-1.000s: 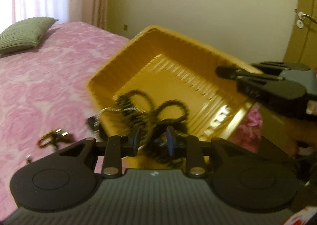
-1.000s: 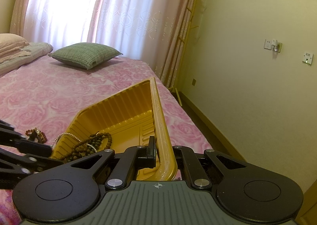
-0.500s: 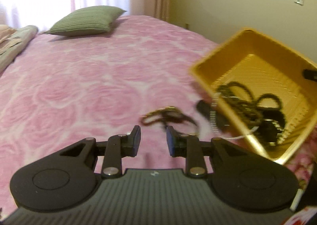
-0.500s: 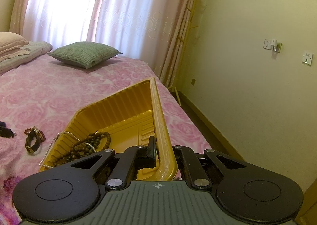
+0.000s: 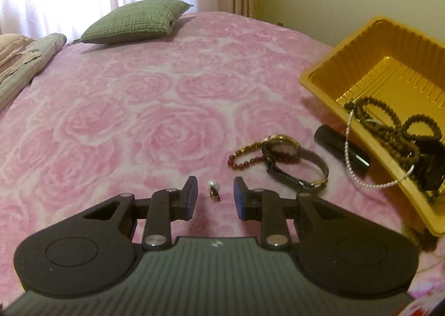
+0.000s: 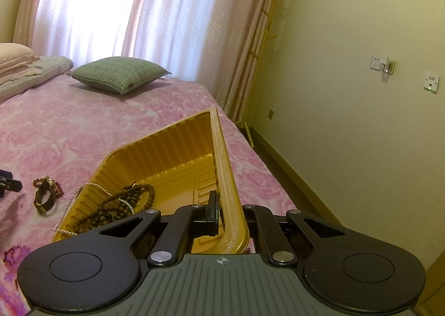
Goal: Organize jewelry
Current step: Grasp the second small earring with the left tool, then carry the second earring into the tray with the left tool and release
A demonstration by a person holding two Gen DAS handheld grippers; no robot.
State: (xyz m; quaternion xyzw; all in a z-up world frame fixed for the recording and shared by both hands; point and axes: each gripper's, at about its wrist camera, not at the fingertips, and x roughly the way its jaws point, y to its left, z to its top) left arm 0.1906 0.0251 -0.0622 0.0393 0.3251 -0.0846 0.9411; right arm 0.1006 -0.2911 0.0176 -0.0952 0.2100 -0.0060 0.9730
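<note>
Pink rose bedding is covering the bed (image 5: 144,110), and a green pillow (image 5: 133,21) is lying far back by the bright curtain; the left tool (image 5: 215,198) is hanging just above the bed with its two sides apart and nothing between them but air; a tiny pearl earring (image 5: 213,191) is lying on the bedding right in that gap, not touched; it is looking very small, light and hard, so it may be sinking into the soft cover and slipping away; pinching it by the round pearl seems best; a red bead bracelet (image 5: 244,159) and a watch (image 5: 294,166) are lying near it; the right tool (image 6: 222,216) is squeezing the rim of the yellow tray (image 6: 222,154), tipping it up; brown beads (image 6: 116,204) are already sitting inside.
</note>
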